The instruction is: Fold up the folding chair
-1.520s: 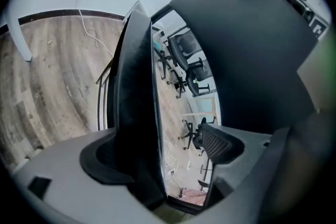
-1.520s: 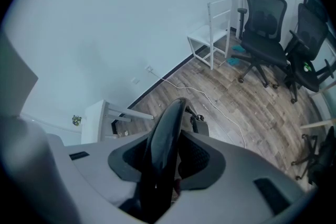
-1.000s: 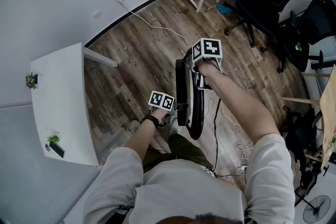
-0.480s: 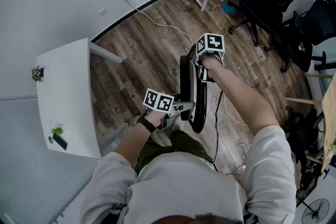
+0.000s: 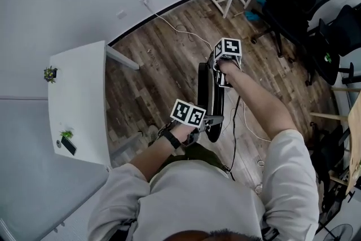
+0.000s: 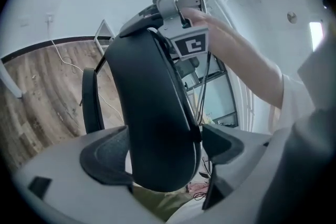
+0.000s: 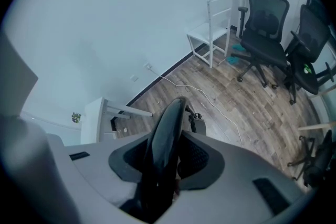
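The left hand-held gripper (image 6: pixel 164 149), closed on the near rounded edge of the folding chair (image 5: pixel 203 94), has lifted that edge. The chair now stands narrow and upright below the right hand-held gripper (image 7: pixel 167 160), which pinches its top edge, so it is probably almost folded. No writing is readable, only square marker patterns.

Cool, even, diffuse room light; shadows on the floor (image 5: pixel 163 73) are faint. The head view is sharp, its edges bowed. Both gripper views are fisheye circles with black corners. The chair (image 6: pixel 152 128) looks dark and soft between the left fingers (image 6: pixel 105 157), and blurred with a dull sheen between the right fingers (image 7: pixel 202 157).
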Demonstrator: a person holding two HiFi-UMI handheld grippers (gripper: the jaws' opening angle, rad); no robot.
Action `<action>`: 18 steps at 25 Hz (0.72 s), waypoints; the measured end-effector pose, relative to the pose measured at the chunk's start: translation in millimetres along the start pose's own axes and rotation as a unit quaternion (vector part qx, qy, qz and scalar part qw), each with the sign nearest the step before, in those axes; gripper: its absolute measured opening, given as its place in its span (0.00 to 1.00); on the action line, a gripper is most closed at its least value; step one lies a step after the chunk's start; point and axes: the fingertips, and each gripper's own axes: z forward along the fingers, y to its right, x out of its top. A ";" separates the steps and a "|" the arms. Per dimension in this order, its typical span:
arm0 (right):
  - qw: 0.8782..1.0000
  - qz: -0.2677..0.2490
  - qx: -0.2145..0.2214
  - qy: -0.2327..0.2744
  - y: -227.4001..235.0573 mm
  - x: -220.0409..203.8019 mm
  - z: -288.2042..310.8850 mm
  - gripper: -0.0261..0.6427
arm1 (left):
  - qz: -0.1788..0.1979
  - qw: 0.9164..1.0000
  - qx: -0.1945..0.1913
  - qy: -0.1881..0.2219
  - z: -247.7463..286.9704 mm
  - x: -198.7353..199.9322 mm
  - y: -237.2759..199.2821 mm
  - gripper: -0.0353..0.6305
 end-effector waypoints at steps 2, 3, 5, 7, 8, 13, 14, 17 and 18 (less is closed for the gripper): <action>1.000 -0.001 0.000 0.000 -0.9 -0.4 0.2 0.25 | 0.007 1.000 0.013 -0.004 6.1 -1.8 6.7 0.70; 1.000 -0.001 0.000 0.000 -1.0 -0.3 0.1 0.25 | 0.011 1.000 0.022 -0.006 9.9 -2.6 9.8 0.70; 1.000 -0.002 0.000 0.000 -0.9 -0.3 0.3 0.26 | 0.019 0.999 0.044 -0.009 17.7 -3.7 13.0 0.70; 1.000 -0.003 -0.001 -0.002 -1.3 -0.4 0.9 0.26 | 0.024 0.997 0.065 -0.015 25.1 -4.8 13.1 0.70; 1.000 -0.004 -0.001 -0.003 -1.7 -0.3 0.8 0.26 | 0.023 0.997 0.077 -0.017 28.8 -5.3 11.6 0.70; 1.000 -0.009 -0.003 -0.003 -3.4 0.1 0.8 0.26 | 0.001 0.988 0.154 -0.013 47.1 -7.1 -5.6 0.70; 1.000 -0.010 -0.003 -0.003 -3.7 0.0 1.3 0.26 | 0.003 0.986 0.166 -0.012 50.3 -7.5 -7.4 0.70; 1.000 -0.009 -0.011 -0.002 -0.4 1.4 0.5 0.25 | 0.021 0.982 0.187 -0.015 55.2 -4.6 -7.2 0.67; 1.000 -0.009 -0.014 -0.001 1.8 2.1 -0.4 0.24 | 0.026 0.981 0.190 -0.016 56.6 -3.8 -5.9 0.67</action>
